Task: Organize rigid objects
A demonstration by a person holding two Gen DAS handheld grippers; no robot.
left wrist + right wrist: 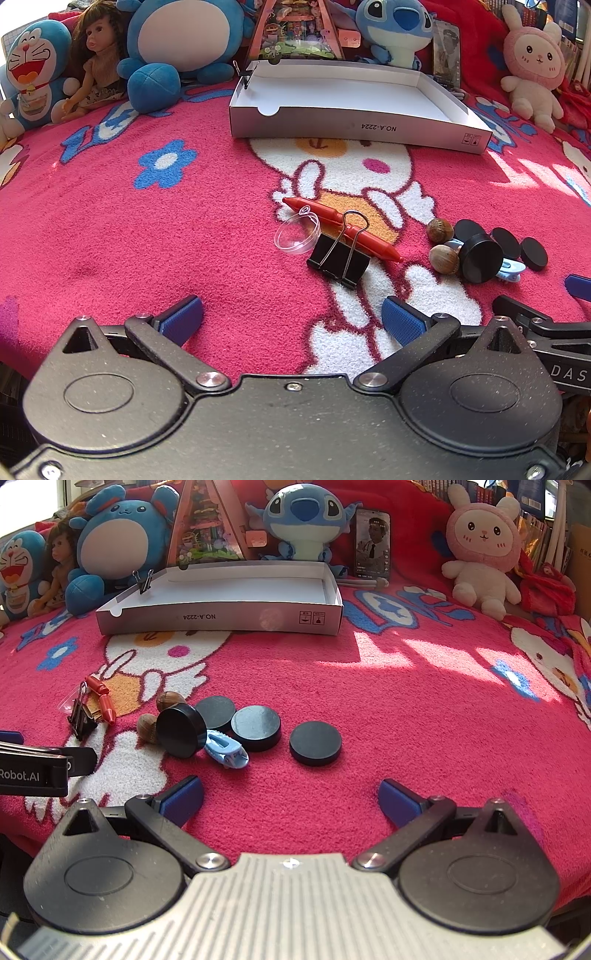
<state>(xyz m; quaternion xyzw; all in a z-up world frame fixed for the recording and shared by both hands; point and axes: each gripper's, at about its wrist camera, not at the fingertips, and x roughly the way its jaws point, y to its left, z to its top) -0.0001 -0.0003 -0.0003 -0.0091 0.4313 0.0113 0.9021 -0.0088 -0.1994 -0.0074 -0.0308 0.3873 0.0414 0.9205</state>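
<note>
Four flat black round pucks (315,742) sit on the fuzzy pink cartoon blanket (406,709) — one tipped up on edge against two brown nuts (147,728). Nearby: one ridged light-blue plastic clip (226,752), one big black metal binder clip (339,256), one red plastic crayon-shaped pen (341,229), one clear round plastic lid (297,235). The shallow white cardboard box (221,618) sits further back, a small binder clip (144,581) on its rim. The left hand-held gripper (291,317) and right hand-held gripper (291,796) are both spread wide, holding nothing.

Left gripper (291,319): black body, blue pads, silver screws.
</note>
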